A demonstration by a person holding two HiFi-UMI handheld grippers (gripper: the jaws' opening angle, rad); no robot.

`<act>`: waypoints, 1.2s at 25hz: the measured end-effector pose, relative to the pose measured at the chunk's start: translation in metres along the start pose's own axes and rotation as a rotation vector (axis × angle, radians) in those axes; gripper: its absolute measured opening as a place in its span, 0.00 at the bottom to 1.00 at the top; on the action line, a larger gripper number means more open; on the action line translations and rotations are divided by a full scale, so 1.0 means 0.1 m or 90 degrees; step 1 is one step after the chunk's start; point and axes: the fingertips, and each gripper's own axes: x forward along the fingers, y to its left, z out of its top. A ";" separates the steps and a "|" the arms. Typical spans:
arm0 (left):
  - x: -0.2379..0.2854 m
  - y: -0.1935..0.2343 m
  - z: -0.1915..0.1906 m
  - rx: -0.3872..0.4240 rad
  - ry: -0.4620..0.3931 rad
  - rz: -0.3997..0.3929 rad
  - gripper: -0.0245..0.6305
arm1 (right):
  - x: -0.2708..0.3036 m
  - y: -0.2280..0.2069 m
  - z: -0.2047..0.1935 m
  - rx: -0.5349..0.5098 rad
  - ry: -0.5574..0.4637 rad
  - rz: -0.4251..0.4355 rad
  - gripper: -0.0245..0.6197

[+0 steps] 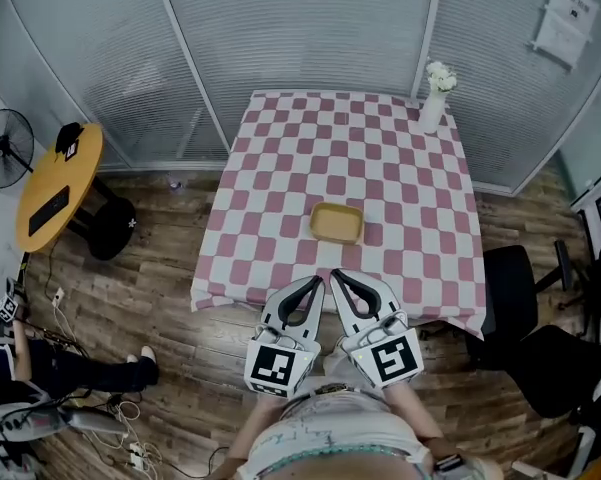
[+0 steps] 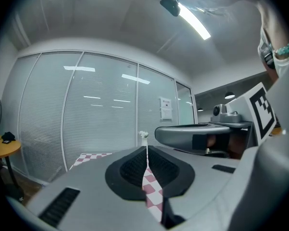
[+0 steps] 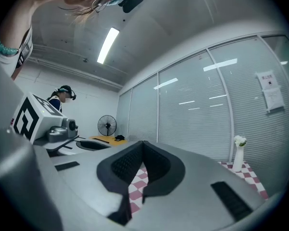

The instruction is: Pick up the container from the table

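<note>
- Starting at the far left, a floor fan and a round yellow side table stand on the wooden floor, well apart from the work
- Next comes the left gripper, held over the near edge of the checkered table; its own view shows the jaws pressed together with only a thin slit between them, and nothing in it
- Just ahead of both tips sits the container, a shallow yellow tray on the near half of the table, its longer side running left to right and its inside apparently bare
- Beside it, the right gripper also has its jaws closed on nothing; its tip points almost straight at the container, so I judge this one slightly the nearer
- Judging from that, the pick-up has not begun: a short reach forward is needed, and the jaws must part first to take the near rim
- Farthest right, a white vase of flowers stands at the far corner, well clear, and a black chair sits off the table's right side
</note>
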 end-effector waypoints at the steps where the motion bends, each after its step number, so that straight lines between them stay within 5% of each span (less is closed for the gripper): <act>1: 0.05 0.04 0.01 0.001 0.002 0.004 0.07 | 0.03 -0.04 -0.01 0.002 0.004 0.002 0.03; 14: 0.75 0.17 0.01 -0.014 -0.011 -0.001 0.07 | 0.28 -0.67 -0.12 -0.009 0.013 -0.009 0.03; 22: 0.97 0.20 -0.17 -0.033 0.026 -0.028 0.07 | 0.39 -0.93 -0.32 0.009 0.030 -0.028 0.03; 30: 1.14 0.60 -0.12 -0.031 0.021 -0.069 0.07 | 0.71 -1.06 -0.34 0.014 0.030 -0.099 0.03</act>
